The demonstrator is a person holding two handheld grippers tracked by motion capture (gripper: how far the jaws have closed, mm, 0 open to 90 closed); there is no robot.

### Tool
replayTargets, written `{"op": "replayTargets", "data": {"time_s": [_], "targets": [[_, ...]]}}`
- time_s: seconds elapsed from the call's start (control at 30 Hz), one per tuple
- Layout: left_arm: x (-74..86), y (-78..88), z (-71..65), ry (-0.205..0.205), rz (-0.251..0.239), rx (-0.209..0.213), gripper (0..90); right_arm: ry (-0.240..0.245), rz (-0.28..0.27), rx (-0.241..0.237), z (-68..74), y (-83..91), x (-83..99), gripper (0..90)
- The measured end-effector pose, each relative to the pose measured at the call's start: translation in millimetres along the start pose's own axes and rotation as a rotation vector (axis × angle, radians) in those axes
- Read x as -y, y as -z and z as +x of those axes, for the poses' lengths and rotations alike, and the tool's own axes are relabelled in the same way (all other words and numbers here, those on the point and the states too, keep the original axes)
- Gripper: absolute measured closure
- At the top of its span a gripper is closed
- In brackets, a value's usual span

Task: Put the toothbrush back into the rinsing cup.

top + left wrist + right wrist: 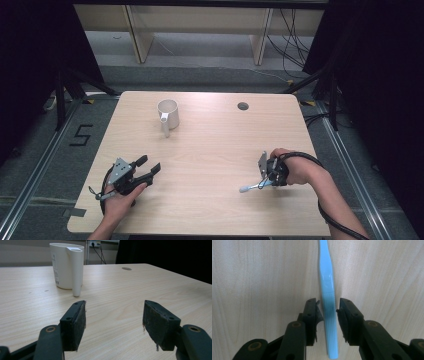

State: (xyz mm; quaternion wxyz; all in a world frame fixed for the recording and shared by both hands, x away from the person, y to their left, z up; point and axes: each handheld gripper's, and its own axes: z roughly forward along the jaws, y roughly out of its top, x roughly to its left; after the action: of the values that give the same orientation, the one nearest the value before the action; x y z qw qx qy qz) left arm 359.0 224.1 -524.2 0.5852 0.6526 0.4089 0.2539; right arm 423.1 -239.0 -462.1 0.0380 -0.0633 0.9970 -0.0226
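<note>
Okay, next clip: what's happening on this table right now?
A person works with two handheld grippers at a wooden table. The right gripper points down over a light blue toothbrush lying flat, its jaws on either side of the handle, narrow gaps left. The left gripper waits open, aimed toward a white cup standing upright farther back.
</note>
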Motion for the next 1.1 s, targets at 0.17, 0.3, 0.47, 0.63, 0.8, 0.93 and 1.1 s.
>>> {"op": "replayTargets", "data": {"time_s": [0.17,0.3,0.47,0.63,0.8,0.93,1.1], "targets": [[-0.5,1.0,-0.4,-0.003,0.013,-0.007,34.8,-0.027,0.008,-0.023,2.3,-1.2,-1.1,68.4],[-0.6,1.2,-0.5,-0.004,0.017,-0.009,34.8,0.001,-0.005,-0.011,0.7,-3.6,-0.2,68.3],[-0.5,1.0,-0.4,-0.003,0.013,-0.007,34.8,-0.002,0.010,-0.018,-0.8,-3.9,-1.3,69.0],[0.0,0.1,0.2,0.001,-0.001,0.000,34.8,-0.011,0.018,-0.031,-1.5,-4.7,-1.8,71.1],[0.0,0.1,-0.1,0.000,0.000,-0.001,34.8,-0.006,0.012,-0.037,-3.3,-6.0,-2.0,71.7],[0.0,-0.1,0.1,0.002,-0.002,-0.003,34.8,-0.005,0.019,-0.041,-4.8,-7.0,-1.6,72.3],[0.0,0.1,0.1,0.000,0.000,0.000,34.8,0.003,0.009,-0.049,-6.3,-9.7,-1.2,73.1]]}}
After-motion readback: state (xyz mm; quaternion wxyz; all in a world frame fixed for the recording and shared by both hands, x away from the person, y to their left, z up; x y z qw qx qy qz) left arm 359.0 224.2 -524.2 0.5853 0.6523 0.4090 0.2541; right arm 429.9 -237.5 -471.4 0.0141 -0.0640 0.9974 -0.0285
